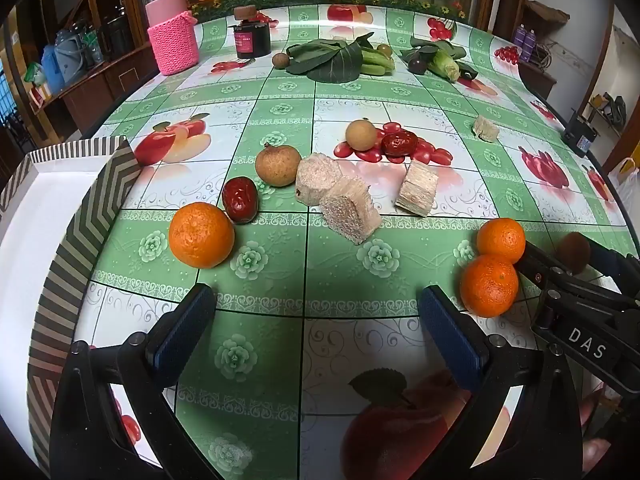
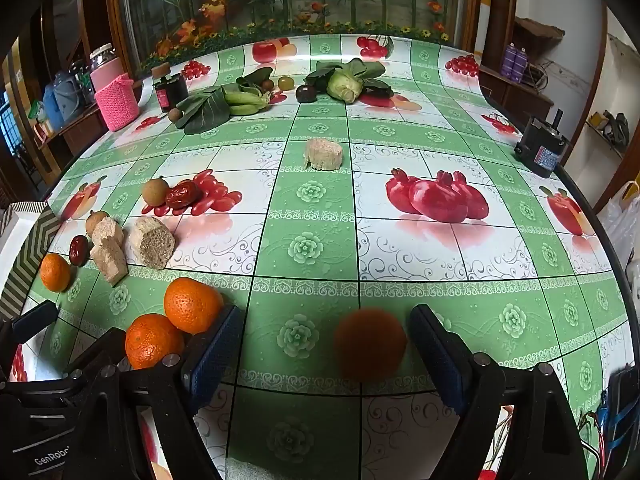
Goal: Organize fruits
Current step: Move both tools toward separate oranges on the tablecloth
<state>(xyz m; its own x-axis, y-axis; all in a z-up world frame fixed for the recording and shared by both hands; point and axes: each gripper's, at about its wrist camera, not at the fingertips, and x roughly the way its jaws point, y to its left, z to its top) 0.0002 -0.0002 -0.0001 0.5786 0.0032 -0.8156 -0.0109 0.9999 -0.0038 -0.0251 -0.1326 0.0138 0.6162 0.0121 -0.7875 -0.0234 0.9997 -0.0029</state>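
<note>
My left gripper (image 1: 316,320) gapes wide over bare cloth, the striped box (image 1: 100,200) at left shows only white inside, and my right gripper (image 2: 326,344) stands wide around a blurred orange (image 2: 370,344).

Left gripper (image 1: 316,316) angled down, jaws spread wide, right gripper (image 2: 326,344) angled down beside it, jaws wide

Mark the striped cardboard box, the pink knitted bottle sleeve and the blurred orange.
striped cardboard box (image 1: 100,216), left wrist view, chevron side wall
pink knitted bottle sleeve (image 1: 174,46), left wrist view, knit front
blurred orange (image 2: 370,344), right wrist view, centre
</note>
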